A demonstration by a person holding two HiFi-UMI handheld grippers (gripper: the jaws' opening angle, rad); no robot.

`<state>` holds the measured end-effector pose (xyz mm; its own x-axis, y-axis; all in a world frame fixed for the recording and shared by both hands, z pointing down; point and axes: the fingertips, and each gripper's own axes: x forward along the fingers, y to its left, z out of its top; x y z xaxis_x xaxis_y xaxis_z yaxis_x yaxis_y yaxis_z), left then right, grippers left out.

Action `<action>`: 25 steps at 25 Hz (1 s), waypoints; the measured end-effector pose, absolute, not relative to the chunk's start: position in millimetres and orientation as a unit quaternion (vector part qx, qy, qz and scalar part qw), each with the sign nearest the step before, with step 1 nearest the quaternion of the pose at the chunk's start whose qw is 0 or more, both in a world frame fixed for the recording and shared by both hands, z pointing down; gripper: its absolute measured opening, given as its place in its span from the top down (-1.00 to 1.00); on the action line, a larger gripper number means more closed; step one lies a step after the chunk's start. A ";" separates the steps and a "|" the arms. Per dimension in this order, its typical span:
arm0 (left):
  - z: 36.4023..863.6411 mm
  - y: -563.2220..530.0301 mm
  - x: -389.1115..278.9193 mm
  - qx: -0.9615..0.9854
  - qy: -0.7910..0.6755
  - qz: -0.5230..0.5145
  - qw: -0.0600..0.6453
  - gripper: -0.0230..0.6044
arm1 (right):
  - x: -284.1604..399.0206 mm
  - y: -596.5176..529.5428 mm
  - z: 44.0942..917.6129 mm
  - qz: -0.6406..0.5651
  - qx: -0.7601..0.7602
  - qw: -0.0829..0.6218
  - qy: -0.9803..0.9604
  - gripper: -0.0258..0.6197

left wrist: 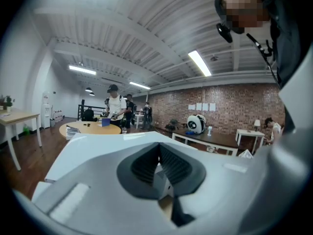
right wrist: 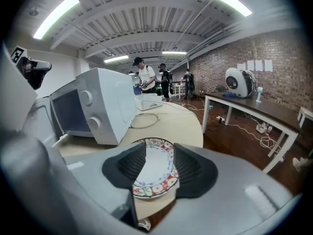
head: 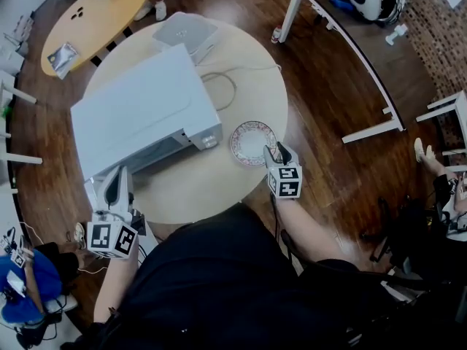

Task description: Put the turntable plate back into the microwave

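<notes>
Right gripper view: the right gripper (right wrist: 160,146) has its jaws standing well apart, with nothing clamped. The plate (right wrist: 154,168), white with a red flowered rim, shows in the gap between the two dark ribbed pads (right wrist: 128,168). It lies flat on the table (right wrist: 171,124) below and just ahead of them. The plate is wider than the gap, so its sides run out of sight behind the pads, and neither pad presses on it. Past the plate, to the left, stands the microwave (right wrist: 107,102), its two knobs turned this way. Its door (right wrist: 36,119) is swung open at the far left. A grey cable (right wrist: 146,120) loops on the tabletop behind.

In the head view the right gripper (head: 280,152) hangs over the near right edge of the plate (head: 250,143), its marker cube (head: 286,181) toward the person. The plate sits near the right edge of the round table (head: 219,188), just right of the microwave's (head: 139,100) front corner and clear of it.

The left gripper (head: 115,184) is low at the left, beside the near front of the microwave and well apart from the plate. In the left gripper view its (left wrist: 159,145) pads meet at the tips. A small white corner shows in the slit below them. Whether that is pinched I cannot tell.
</notes>
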<state>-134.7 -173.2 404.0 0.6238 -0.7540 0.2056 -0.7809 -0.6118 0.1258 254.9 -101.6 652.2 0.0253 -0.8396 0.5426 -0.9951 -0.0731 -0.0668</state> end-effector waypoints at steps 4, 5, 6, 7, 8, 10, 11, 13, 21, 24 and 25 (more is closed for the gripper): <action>403.9 -171.5 -131.9 0.896 -0.426 0.077 0.099 0.92 | 267.9 -101.5 664.6 0.248 0.708 0.165 -0.641 0.28; 403.2 -171.5 -130.7 0.896 -0.425 0.078 0.097 0.92 | 269.9 -101.5 667.4 0.251 0.709 0.165 -0.638 0.27; 402.4 -171.6 -129.5 0.897 -0.424 0.080 0.094 0.92 | 271.6 -101.5 670.1 0.253 0.710 0.165 -0.636 0.27; 401.4 -172.0 -128.2 0.898 -0.423 0.082 0.092 0.92 | 273.0 -101.6 672.8 0.256 0.710 0.166 -0.635 0.27; 400.4 -172.5 -126.8 0.898 -0.423 0.082 0.092 0.92 | 274.5 -101.6 675.5 0.258 0.709 0.167 -0.634 0.26; 399.0 -173.1 -124.5 0.897 -0.424 0.083 0.093 0.92 | 278.2 -101.6 681.8 0.265 0.710 0.168 -0.631 0.25; 399.0 -173.0 -123.9 0.897 -0.425 0.084 0.093 0.92 | 280.1 -101.5 685.2 0.269 0.710 0.168 -0.629 0.23; 399.3 -172.2 -123.8 0.896 -0.426 0.088 0.092 0.92 | 282.8 -102.0 691.2 0.277 0.711 0.169 -0.624 0.22; 402.7 -170.3 -129.4 0.888 -0.438 0.098 0.100 0.92 | 284.5 -107.1 708.1 0.297 0.706 0.170 -0.620 0.20; 404.0 -168.4 -131.8 0.883 -0.446 0.096 0.110 0.92 | 287.4 -106.4 714.8 0.304 0.705 0.174 -0.617 0.19; 404.3 -167.7 -133.5 0.881 -0.448 0.096 0.113 0.92 | 287.5 -106.2 716.5 0.305 0.705 0.174 -0.617 0.19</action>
